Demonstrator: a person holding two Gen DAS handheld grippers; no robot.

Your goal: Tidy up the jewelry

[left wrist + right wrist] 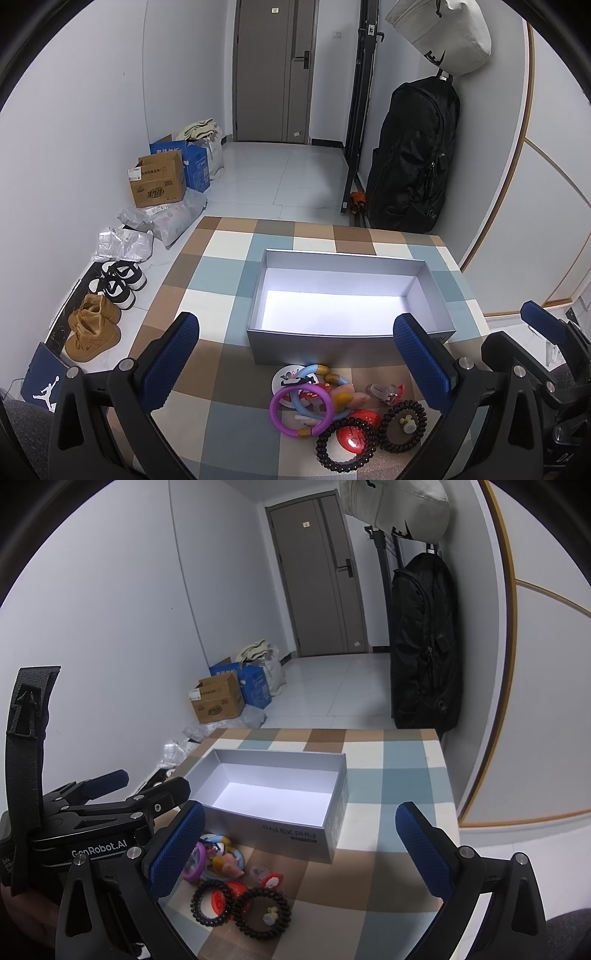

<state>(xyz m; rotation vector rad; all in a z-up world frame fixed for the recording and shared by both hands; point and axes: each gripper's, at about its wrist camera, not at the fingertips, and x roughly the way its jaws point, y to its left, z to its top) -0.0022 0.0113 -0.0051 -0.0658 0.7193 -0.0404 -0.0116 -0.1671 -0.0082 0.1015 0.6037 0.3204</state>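
Note:
An open, empty silver box (347,339) (284,834) stands on the checked tablecloth. In front of it lies a heap of jewelry: a purple ring bracelet (275,408) (195,866), a blue bracelet with amber beads (321,373), two dark beaded coil bracelets (345,445) (262,910), red badges (356,437) and a small clear piece (384,391). My left gripper (295,354) is open above the heap, empty. My right gripper (299,845) is open and empty, over the table to the right of the heap. The left gripper also shows in the right wrist view (110,786).
The table's far edge (314,221) drops to a tiled floor. Shoes (118,282), cardboard boxes (159,181) and bags line the left wall. A black backpack (417,155) hangs at the right behind the table. The right gripper's finger (543,321) shows at the left wrist view's right edge.

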